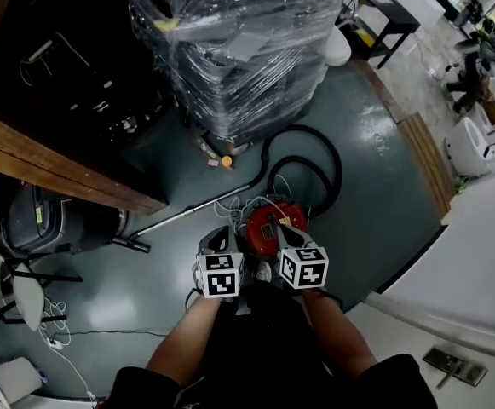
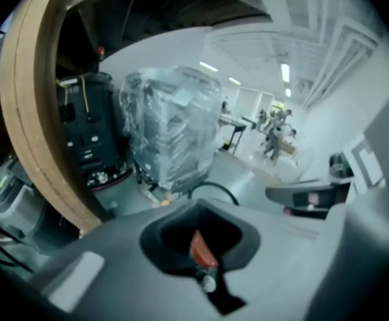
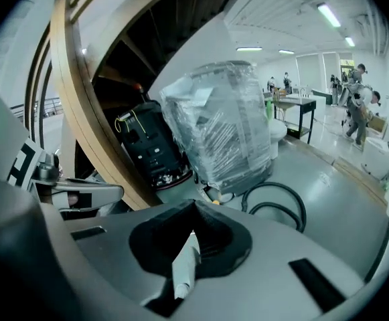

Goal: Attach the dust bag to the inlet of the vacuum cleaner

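Vacuum cleaner (image 1: 268, 221): red canister on the floor (image 1: 145, 288), right in front of the person's feet. Its near side is partly covered by both claws in the head view. I can't make out the inlet at this size. No dust bag can be identified in any view, so I can't tell whether it's already fitted or somewhere out of sight.

Black hose (image 1: 315, 156) loops on the floor behind the canister, and the wand (image 1: 187, 216) lies out to the left.

Left claw (image 2: 197, 209): jaws together, no gap, nothing between them. Right claw (image 3: 194, 209): same, closed and empty. Both are held up close to the body, well above the vacuum and side by side. They look over it toward the plastic-wrapped pallet (image 1: 238, 49) and the curved wooden desk (image 1: 51, 164).

Step, as a judgement: no attaching contact is under way. With empty claws off the machine, this reads as either before the bag is picked up or after it was let go. The frames don't settle which.

Next move, if the bag isn't on:
- Find the bag.
- Bring the claws down to floor level and spread one to take the bag's collar.
- Use the other to steady the canister.
- Line the collar opening up with the inlet before pushing.
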The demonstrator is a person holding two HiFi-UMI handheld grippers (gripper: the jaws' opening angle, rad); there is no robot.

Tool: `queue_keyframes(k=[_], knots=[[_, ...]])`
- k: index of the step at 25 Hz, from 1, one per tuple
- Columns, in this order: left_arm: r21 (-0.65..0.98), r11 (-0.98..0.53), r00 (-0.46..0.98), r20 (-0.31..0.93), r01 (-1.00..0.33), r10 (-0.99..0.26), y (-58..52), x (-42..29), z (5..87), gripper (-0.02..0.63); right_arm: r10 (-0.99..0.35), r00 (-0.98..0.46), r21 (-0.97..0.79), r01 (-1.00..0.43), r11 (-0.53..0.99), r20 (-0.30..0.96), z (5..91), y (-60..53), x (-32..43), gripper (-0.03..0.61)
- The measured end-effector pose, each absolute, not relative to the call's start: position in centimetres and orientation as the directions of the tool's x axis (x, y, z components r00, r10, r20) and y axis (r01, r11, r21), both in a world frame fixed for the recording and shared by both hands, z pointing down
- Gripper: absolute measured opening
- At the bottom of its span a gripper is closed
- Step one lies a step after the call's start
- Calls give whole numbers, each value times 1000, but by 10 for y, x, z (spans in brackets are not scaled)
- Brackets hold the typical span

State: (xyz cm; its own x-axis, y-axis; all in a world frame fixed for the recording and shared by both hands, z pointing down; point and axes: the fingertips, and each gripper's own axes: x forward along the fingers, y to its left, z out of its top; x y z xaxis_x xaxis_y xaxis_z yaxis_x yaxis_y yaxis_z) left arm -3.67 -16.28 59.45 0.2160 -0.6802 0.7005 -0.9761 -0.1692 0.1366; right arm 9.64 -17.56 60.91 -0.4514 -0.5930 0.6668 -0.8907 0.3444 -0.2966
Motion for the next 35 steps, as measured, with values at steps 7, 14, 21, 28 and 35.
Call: queue_keyframes(k=[7,14,21,28,35], knots=[[98,-190,213,528,-977,-822,-199,-37,467,-2,-736,-489,-294,-872,392,468,472,-207,83,-2],[61,-232,239,348,-971,-906,-213,-34,354,-2,-836,-491,-184,-870,457,246,353,-217,65,-2],[26,-251,249,246,-968,-937,-216,-30,283,-2,-904,-406,-50,-914,403,130,285,-229,63,-2],[36,-260,262,208,-965,-943,-219,-33,266,-2,-916,-389,-54,-921,385,96,269,-233,61,-3],[35,-248,250,219,-968,-943,-223,-38,267,0,-904,-416,-65,-909,411,97,274,-235,51,-3]])
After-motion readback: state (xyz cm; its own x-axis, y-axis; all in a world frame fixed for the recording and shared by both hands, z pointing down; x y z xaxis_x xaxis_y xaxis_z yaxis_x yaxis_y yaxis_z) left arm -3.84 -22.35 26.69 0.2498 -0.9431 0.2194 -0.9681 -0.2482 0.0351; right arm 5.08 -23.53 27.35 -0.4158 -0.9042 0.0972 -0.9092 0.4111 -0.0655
